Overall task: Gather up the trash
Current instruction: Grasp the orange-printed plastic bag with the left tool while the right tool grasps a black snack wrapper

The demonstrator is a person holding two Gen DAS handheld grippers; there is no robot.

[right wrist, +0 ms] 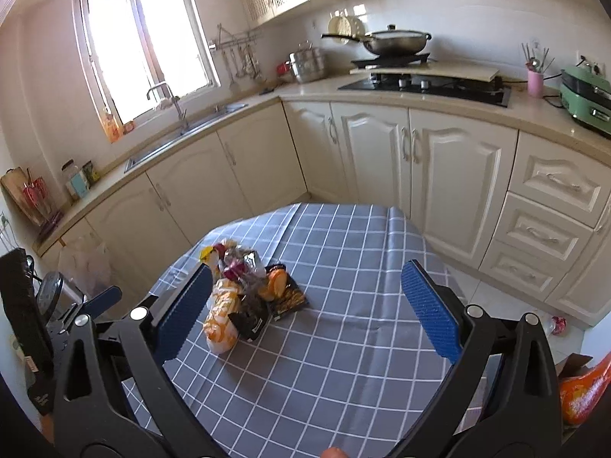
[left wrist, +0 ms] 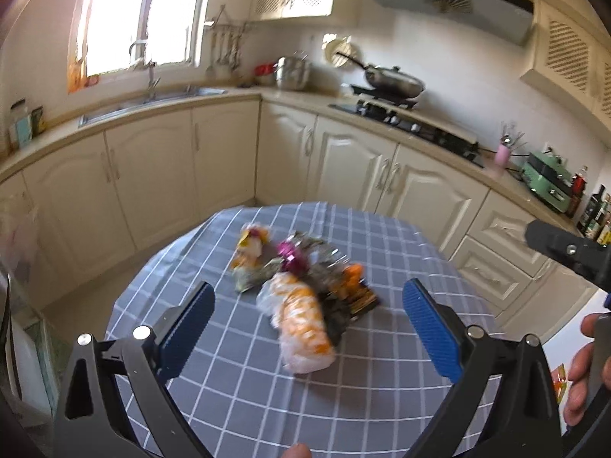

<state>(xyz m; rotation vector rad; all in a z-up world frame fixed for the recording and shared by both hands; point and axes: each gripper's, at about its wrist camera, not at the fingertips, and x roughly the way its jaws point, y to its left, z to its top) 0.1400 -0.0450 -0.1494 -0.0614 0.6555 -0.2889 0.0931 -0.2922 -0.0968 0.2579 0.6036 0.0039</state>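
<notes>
you're at the approach step: both the left claw (left wrist: 308, 324) and the right claw (right wrist: 306, 311) hang wide and empty above the table (right wrist: 343, 362). the trash pile (left wrist: 301, 290), crumpled wrappers and a plastic bag (left wrist: 301, 328), lies bunched mid-table, left of the right claw's centre. next, lower one claw over the nearest wrapper and close.
</notes>
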